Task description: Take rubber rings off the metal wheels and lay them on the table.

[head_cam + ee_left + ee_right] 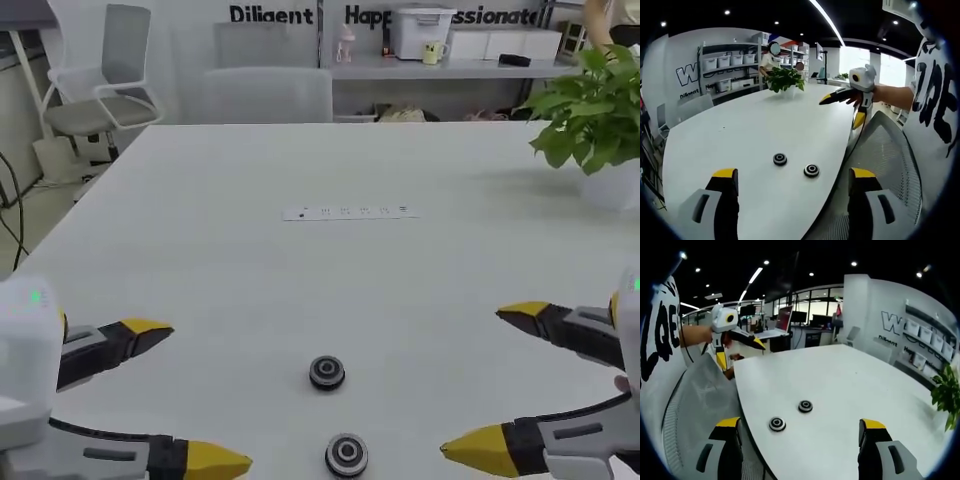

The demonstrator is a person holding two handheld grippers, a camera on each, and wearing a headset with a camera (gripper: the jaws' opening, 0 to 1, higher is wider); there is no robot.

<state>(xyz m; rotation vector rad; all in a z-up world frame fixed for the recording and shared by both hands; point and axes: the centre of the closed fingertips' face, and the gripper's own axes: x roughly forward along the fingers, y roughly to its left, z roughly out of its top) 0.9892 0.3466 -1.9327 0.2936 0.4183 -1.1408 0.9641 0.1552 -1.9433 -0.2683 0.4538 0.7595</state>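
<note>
Head view: nothing is done yet, as far as I can judge. Two metal wheels sit on the table (pixel 330 170), the far wheel (pixel 327 372) and the near wheel (pixel 346 454), close together near the person's edge. Each has a dark outer band, probably its rubber ring, though they are too small to be sure. No loose ring lies on the table. The left tongs (pixel 185 395) and right tongs (pixel 482 381) flank the wheels, well apart from them, jaws spread wide and holding nothing. Their bodies are cut off by the frame.

Left gripper view: both wheels lie ahead between the spread jaws, untouched.

Right gripper view: the same pair is again untouched, with ring detail blurred.
</note>
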